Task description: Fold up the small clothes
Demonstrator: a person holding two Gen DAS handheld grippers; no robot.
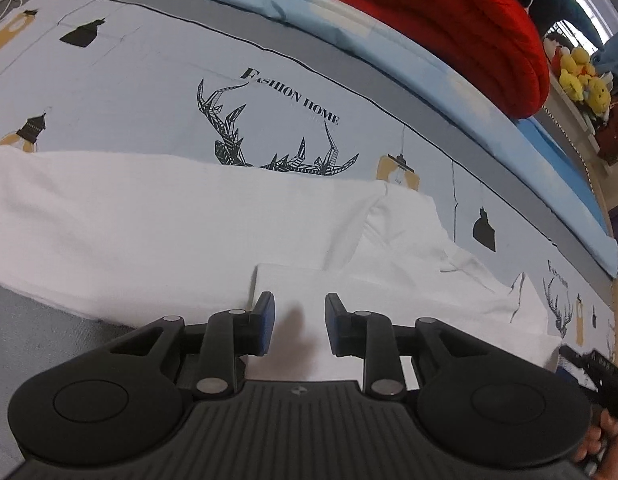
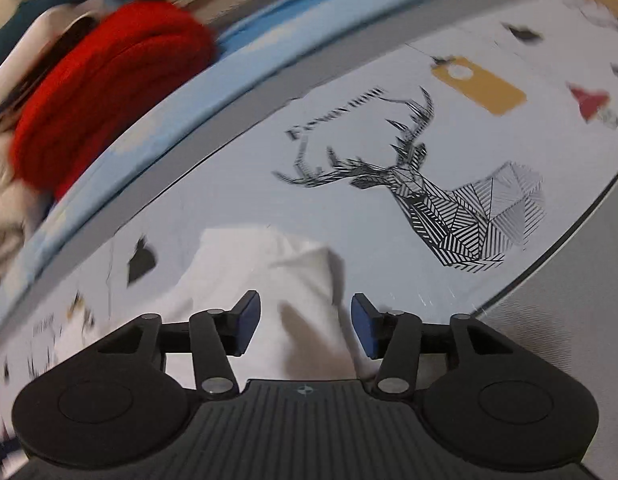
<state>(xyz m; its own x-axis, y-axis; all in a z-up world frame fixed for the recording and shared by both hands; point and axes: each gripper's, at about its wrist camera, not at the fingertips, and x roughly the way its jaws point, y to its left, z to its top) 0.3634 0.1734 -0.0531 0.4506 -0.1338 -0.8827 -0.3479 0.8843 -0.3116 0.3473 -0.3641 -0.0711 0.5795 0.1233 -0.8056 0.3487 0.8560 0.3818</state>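
step: fold white shirt [image 1: 157, 220] on bed | left claw [image 1: 299, 322] open, empty | right claw [image 2: 305, 326] open — pinch the edge squarely, both layers

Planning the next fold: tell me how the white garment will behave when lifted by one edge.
The white garment looks thin and creased, so it will likely drape limply. It appears light. Its folded layers may slide apart if pulled from one corner.
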